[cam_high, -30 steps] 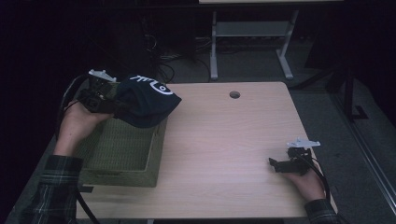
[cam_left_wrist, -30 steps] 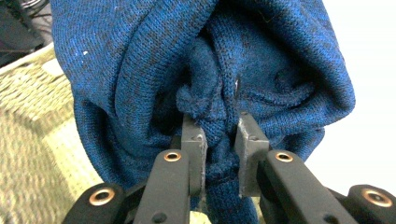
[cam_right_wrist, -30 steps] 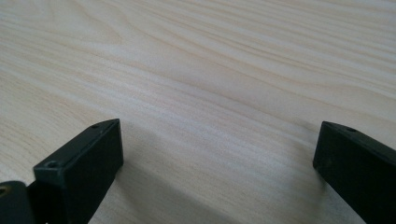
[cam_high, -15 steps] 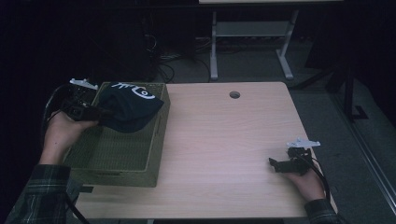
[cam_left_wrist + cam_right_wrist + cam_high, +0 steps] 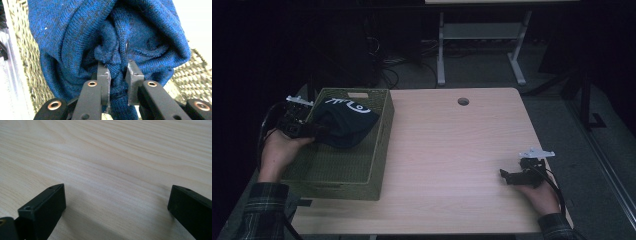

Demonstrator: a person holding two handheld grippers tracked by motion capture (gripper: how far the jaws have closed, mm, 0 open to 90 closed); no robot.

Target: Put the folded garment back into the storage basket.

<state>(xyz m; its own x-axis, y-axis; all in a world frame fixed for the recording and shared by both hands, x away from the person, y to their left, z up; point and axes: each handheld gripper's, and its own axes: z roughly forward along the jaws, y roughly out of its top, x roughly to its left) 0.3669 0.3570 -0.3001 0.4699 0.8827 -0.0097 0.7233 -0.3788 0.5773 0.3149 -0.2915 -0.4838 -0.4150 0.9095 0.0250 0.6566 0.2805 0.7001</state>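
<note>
A dark blue knitted cap point(image 5: 344, 125) with a white mark hangs inside the green woven basket point(image 5: 379, 150) at the table's left. My left gripper point(image 5: 314, 131) is shut on a fold of that cap point(image 5: 117, 45); its two grey pads point(image 5: 103, 77) pinch the cloth from both sides. The basket's weave point(image 5: 190, 72) shows behind the cloth. My right gripper point(image 5: 507, 176) rests on the wooden table point(image 5: 452, 150) near the front right, jaws wide apart and nothing between them point(image 5: 115, 202).
A round cable hole point(image 5: 463, 101) sits near the table's far edge. Beyond the table stand a white desk frame point(image 5: 477, 40) and loose cables on a dark floor. A cable trails from each gripper.
My left gripper has carried the cap down and to the left, from above the basket's far rim into the basket. The right gripper has stayed put.
</note>
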